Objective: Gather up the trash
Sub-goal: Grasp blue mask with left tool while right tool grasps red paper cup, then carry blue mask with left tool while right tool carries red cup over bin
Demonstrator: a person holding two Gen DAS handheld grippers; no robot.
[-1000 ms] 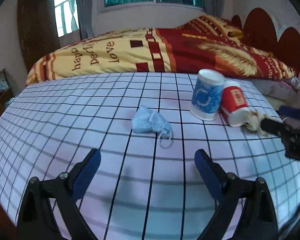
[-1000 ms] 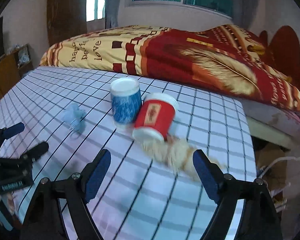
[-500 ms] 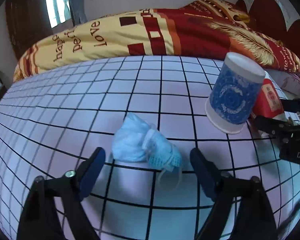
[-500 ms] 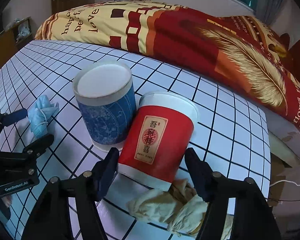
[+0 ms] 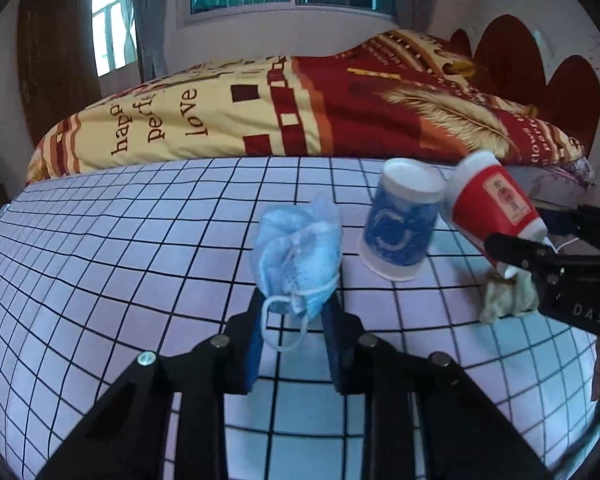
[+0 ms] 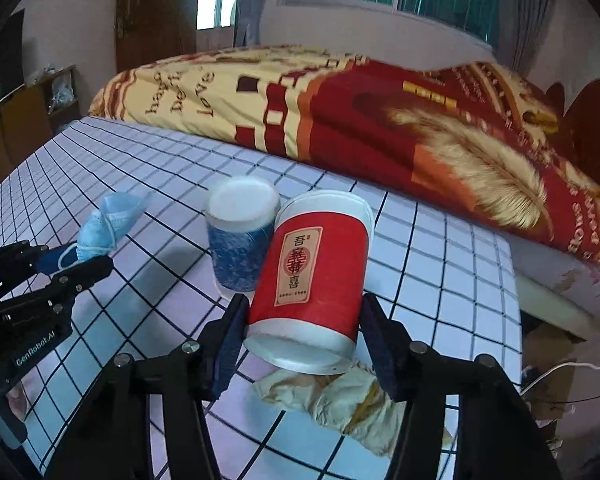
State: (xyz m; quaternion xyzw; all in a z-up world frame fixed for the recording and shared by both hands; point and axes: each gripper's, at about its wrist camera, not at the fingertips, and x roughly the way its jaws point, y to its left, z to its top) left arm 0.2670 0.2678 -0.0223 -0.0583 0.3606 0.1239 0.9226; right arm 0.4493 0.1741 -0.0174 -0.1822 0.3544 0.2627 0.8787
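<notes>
The left gripper [image 5: 292,316] is clamped on a crumpled blue face mask [image 5: 298,256], which looks lifted clear of the grid-patterned tablecloth [image 5: 120,264], though the fisheye view makes that hard to confirm. The right gripper [image 6: 304,332] pinches a red paper cup [image 6: 316,280], tilted with its base toward the camera. Just beside it an upside-down blue paper cup [image 6: 240,236] stands on the cloth. A crumpled beige tissue [image 6: 340,400] lies under the red cup.
</notes>
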